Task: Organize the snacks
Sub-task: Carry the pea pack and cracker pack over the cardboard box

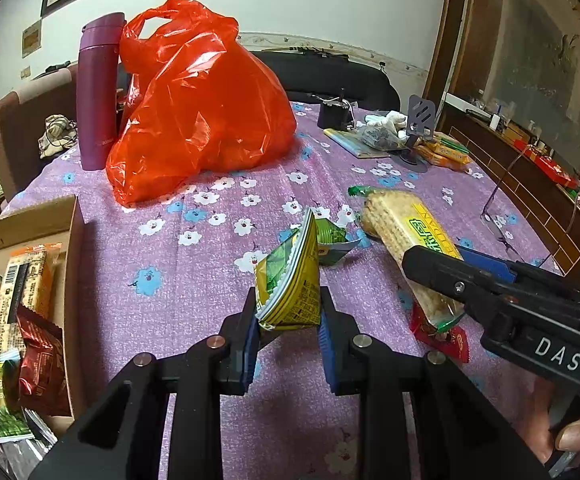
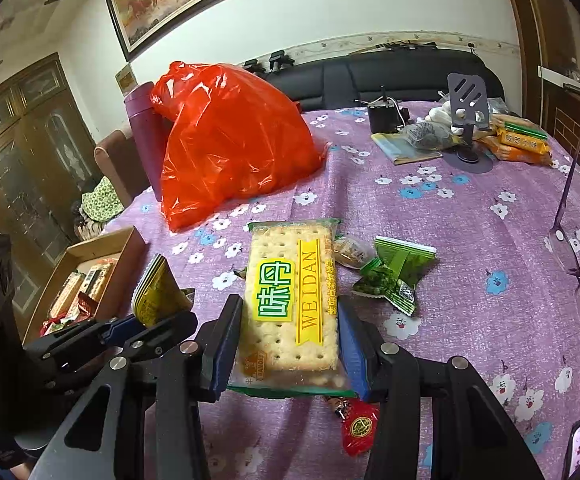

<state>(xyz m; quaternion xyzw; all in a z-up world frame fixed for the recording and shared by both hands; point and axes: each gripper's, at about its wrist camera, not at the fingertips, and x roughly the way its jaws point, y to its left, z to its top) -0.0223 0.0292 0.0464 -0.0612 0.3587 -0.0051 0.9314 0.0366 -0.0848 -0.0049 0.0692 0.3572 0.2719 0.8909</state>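
Observation:
My left gripper [image 1: 288, 312] is shut on a yellow-green snack packet [image 1: 290, 280] and holds it above the purple flowered tablecloth [image 1: 194, 264]; the packet also shows in the right wrist view [image 2: 156, 294]. My right gripper [image 2: 288, 332] is shut on a clear-wrapped cracker pack [image 2: 290, 296] with a yellow label, also seen in the left wrist view [image 1: 402, 232]. A cardboard box [image 1: 76, 264] with several snacks stands at the left. A green snack packet [image 2: 394, 276] and a red candy [image 2: 358, 428] lie on the cloth.
A red plastic bag [image 1: 198, 108] and a purple flask [image 1: 96, 92] stand at the back left. A phone stand [image 2: 468, 120], orange cracker packs [image 2: 522, 144] and a black holder [image 2: 386, 116] sit at the back right. Glasses [image 2: 570, 256] lie at the right.

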